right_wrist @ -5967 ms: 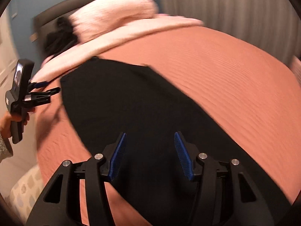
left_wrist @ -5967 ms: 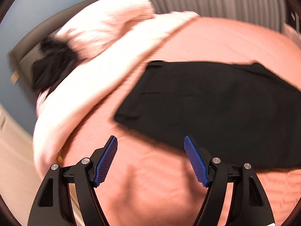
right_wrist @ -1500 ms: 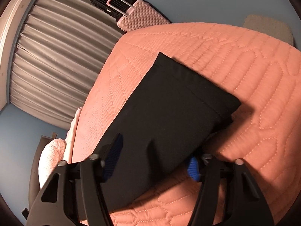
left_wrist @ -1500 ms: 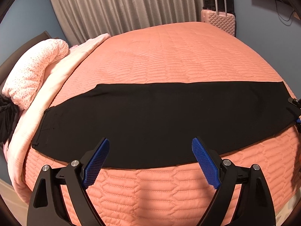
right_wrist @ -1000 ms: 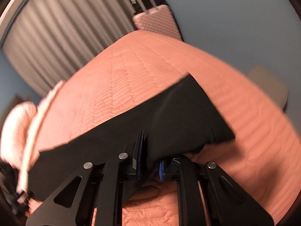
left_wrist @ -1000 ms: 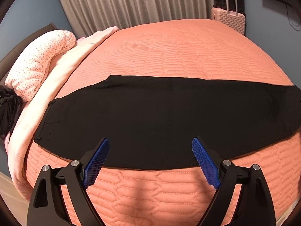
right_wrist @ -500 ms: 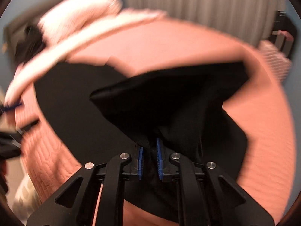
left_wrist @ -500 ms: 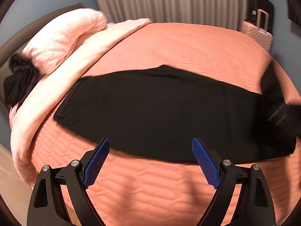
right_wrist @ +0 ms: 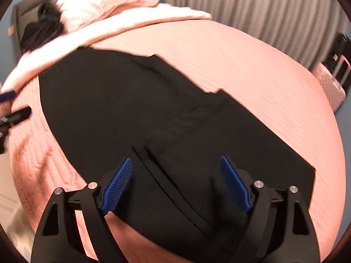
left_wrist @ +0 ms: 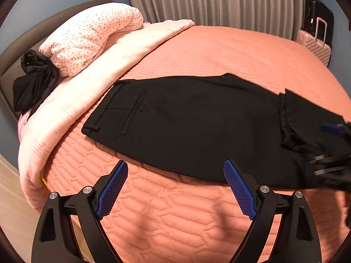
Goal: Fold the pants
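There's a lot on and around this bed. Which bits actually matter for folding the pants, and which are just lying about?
Part of the job:
black pants, partly folded over
left gripper, open
right gripper, open
orange bedspread, the work surface

Just lying about:
dotted pink duvet
black garment bundle
pink suitcase
grey curtain

A salmon-orange quilted bedspread [left_wrist: 219, 50] is covering the bed. A pale pink folded blanket [left_wrist: 92, 83] is lying along its head end, with a pink dotted rolled duvet [left_wrist: 87, 39] resting on top. A crumpled black garment [left_wrist: 33, 83] is sitting beside the duvet. Grey pleated curtains [left_wrist: 219, 2] are hanging behind, and a pink hard-shell suitcase [left_wrist: 316, 46] is standing nearby.
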